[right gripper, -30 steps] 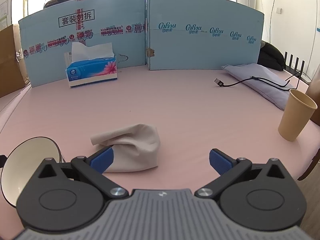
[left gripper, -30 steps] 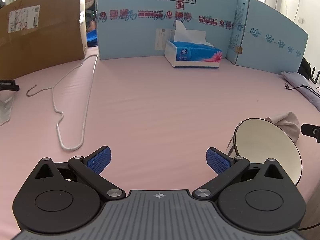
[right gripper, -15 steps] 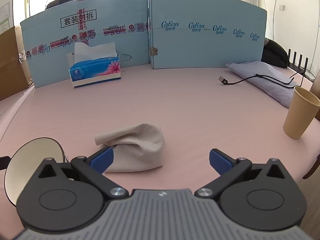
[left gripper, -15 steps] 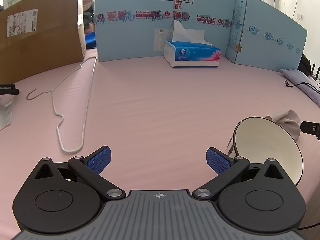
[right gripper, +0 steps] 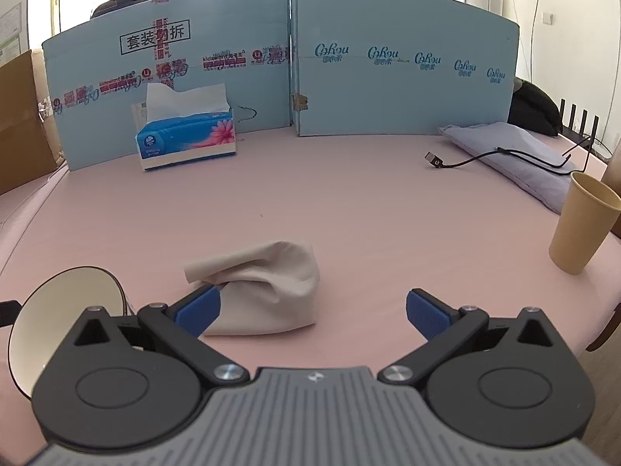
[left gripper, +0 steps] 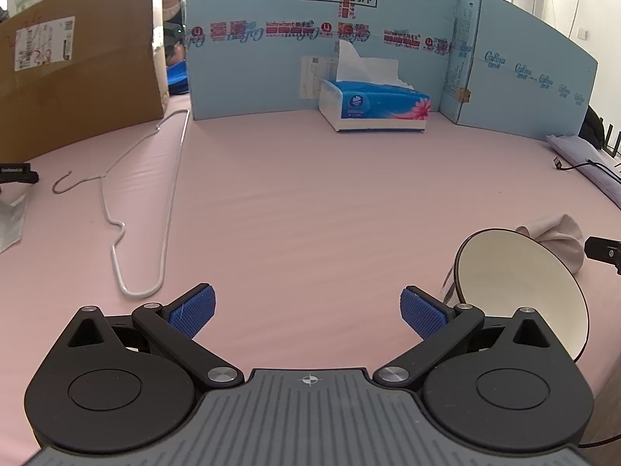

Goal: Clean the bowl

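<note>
A cream bowl [left gripper: 520, 287] with a dark rim sits on the pink table, to the right of my left gripper [left gripper: 306, 310], which is open with nothing between its blue pads. The same bowl [right gripper: 66, 306] shows at the lower left of the right wrist view. A crumpled beige cloth [right gripper: 264, 287] lies just ahead of my right gripper [right gripper: 312, 310], which is open; its left fingertip sits near the cloth's left end. The cloth [left gripper: 559, 237] peeks out behind the bowl in the left wrist view.
A blue tissue box [left gripper: 372, 105] stands against blue cardboard panels [right gripper: 388, 77] at the back. A wire hanger [left gripper: 128, 209] and a brown carton [left gripper: 77, 70] are at left. A paper cup [right gripper: 582, 225], a grey pouch [right gripper: 512, 155] and a USB cable [right gripper: 465, 161] are at right.
Both grippers have crept slightly forward and stayed open. The bowl and cloth have not moved.
</note>
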